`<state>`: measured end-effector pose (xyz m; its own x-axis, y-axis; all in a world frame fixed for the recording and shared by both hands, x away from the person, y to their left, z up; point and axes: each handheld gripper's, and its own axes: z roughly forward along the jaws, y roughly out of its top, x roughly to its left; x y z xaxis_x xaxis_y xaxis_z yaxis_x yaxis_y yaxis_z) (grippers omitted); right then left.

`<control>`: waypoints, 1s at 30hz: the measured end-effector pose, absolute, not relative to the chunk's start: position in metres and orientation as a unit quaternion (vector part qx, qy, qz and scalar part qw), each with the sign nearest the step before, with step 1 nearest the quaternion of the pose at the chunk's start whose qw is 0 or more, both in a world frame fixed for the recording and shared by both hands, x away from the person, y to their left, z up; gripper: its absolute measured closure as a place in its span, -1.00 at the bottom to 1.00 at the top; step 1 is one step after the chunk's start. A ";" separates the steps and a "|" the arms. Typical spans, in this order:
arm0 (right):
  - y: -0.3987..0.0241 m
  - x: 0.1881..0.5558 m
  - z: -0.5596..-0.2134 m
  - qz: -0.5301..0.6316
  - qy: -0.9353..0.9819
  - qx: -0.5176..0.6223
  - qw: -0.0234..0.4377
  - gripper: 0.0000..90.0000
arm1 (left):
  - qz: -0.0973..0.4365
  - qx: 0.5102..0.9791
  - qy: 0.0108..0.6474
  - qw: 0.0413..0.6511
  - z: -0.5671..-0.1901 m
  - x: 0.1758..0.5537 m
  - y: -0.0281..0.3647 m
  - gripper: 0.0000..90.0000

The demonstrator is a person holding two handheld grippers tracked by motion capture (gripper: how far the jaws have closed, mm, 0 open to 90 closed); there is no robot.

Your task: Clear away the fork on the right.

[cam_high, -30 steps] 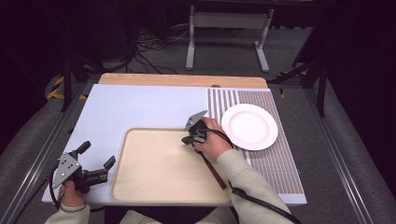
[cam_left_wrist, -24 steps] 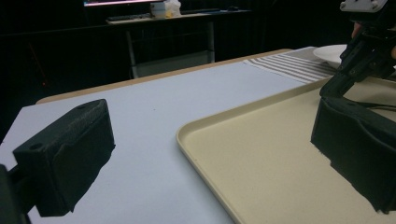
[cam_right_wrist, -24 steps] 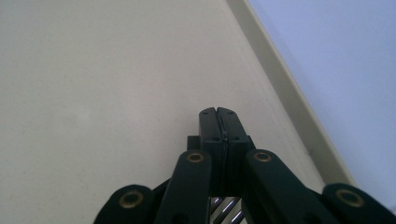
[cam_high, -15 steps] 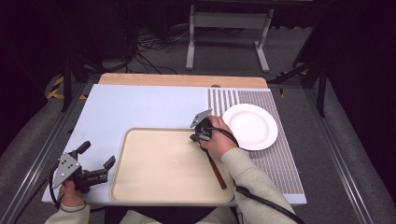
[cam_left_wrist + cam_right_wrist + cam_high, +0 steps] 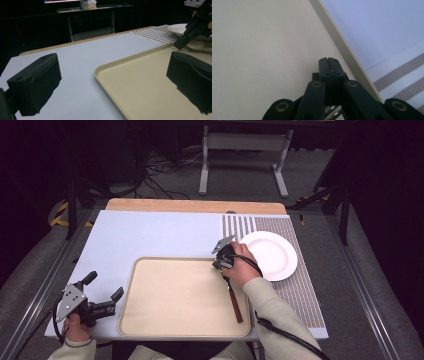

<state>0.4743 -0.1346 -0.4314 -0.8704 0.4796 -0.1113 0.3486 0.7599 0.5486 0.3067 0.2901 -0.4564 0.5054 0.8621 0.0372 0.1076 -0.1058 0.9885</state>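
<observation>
My right gripper [image 5: 219,265] [image 5: 328,60] points down at the far right corner of the beige tray [image 5: 180,260] [image 5: 342,42]. Its jaws are pressed together on the metal end of a fork [image 5: 235,305], whose brown handle trails back over the tray toward the person. Bits of its metal show under the jaws [image 5: 332,111] and behind the jaw tip [image 5: 198,50]. My left gripper [image 5: 105,286] [image 5: 115,82] rests at the table's front left corner, open and empty, aimed across the tray [image 5: 120,66] at the right gripper [image 5: 180,45].
A white plate [image 5: 272,255] [image 5: 178,28] sits on a striped mat [image 5: 300,290] [image 5: 402,72] right of the tray. The tray lies on a pale blue surface [image 5: 150,235], with a wooden strip [image 5: 195,206] along the far edge.
The right hand has slid a little to the right along the tray's far edge, swinging the fork's metal end with it. The left gripper has stayed still.
</observation>
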 end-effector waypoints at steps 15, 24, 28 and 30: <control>-0.154 0.476 -0.428 0.246 0.925 0.252 0.143 1.00 | 0.335 0.664 0.365 0.560 -0.457 0.307 0.289 -1.00; -0.161 0.476 -0.428 0.234 0.924 0.265 0.148 1.00 | 0.334 0.665 0.365 0.560 -0.457 0.308 0.288 -1.00; -0.162 0.476 -0.428 0.233 0.924 0.265 0.148 1.00 | 0.334 0.664 0.365 0.560 -0.457 0.308 0.288 -1.00; -0.162 0.476 -0.427 0.233 0.924 0.265 0.149 1.00 | 0.334 0.665 0.365 0.560 -0.457 0.308 0.288 -1.00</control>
<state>0.4757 -0.1618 -0.4274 -0.8154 0.5587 -0.1517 0.4196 0.7509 0.5099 0.3079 0.2882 -0.4569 0.5106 0.8591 0.0344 0.1117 -0.1059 0.9881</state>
